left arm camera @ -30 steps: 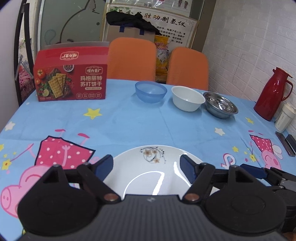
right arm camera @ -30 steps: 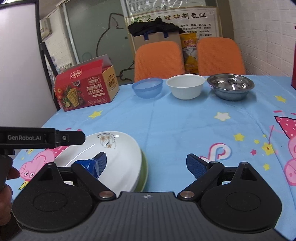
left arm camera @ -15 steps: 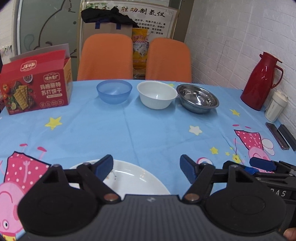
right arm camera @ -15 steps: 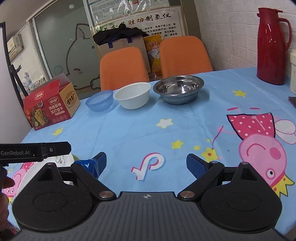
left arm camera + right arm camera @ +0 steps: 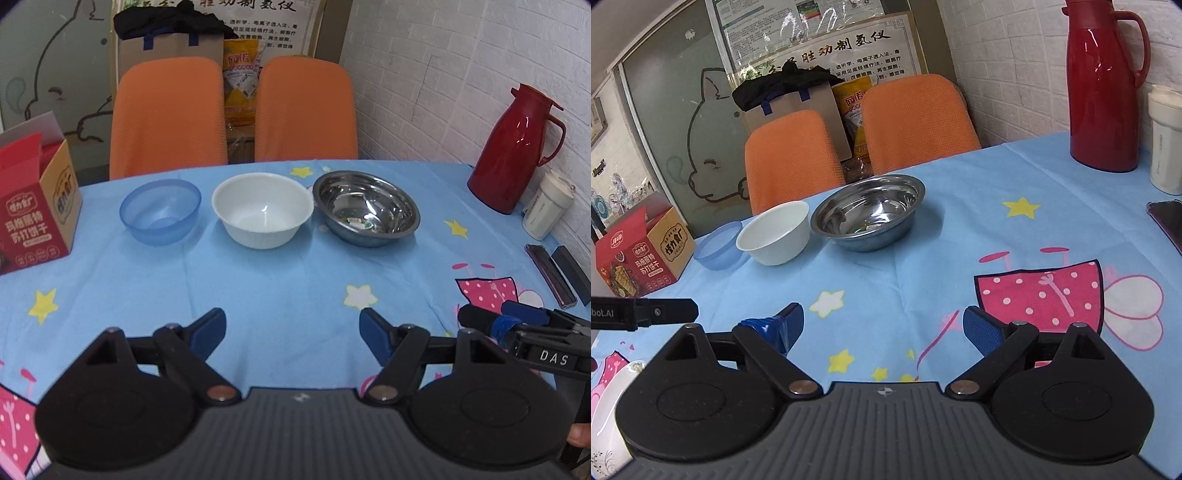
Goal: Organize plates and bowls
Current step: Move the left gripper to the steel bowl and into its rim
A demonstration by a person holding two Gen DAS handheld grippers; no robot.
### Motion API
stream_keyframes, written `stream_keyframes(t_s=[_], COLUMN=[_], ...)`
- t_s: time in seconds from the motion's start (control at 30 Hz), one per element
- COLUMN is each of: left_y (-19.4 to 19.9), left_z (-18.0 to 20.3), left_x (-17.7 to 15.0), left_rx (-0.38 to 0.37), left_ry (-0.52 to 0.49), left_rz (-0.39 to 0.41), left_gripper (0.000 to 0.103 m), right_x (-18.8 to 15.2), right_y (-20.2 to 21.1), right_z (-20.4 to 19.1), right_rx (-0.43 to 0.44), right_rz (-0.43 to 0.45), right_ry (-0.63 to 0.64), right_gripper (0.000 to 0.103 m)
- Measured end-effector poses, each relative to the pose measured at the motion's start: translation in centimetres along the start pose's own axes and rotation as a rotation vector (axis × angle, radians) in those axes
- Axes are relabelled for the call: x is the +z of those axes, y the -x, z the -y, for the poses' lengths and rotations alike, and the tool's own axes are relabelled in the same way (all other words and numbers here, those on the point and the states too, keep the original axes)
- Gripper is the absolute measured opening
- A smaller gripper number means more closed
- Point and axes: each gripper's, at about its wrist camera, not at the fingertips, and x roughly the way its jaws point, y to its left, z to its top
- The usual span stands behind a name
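Left wrist view: we are seeing three bowls sitting apart in a row at the far side, left to right the blue bowl point(image 5: 160, 211), the white bowl point(image 5: 262, 209) and the steel bowl point(image 5: 366, 207); none is nested, so we are judging the bowl stacking undone; a white plate point(image 5: 607, 424) is showing at the near left edge of the right view. We are holding the left gripper point(image 5: 293, 328) and right gripper point(image 5: 882, 326) low over the tablecloth point(image 5: 280, 280), both spread wide and gripping nothing, pointing toward the bowls.
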Motion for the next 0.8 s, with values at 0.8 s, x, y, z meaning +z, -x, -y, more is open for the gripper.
stream_keyframes(t_s=[0.8], left_y=[-9.0], left_z=[1.8], left_x=[11.6], left_rx=[-0.157], left_ry=[0.022], left_rz=[-0.022], left_gripper=[0.072], right_x=[5.7], right_y=[-6.1], right_z=[1.0], right_rx=[-0.026], right_rz=[-0.014], right_ry=[0.086], right_gripper=[0.081])
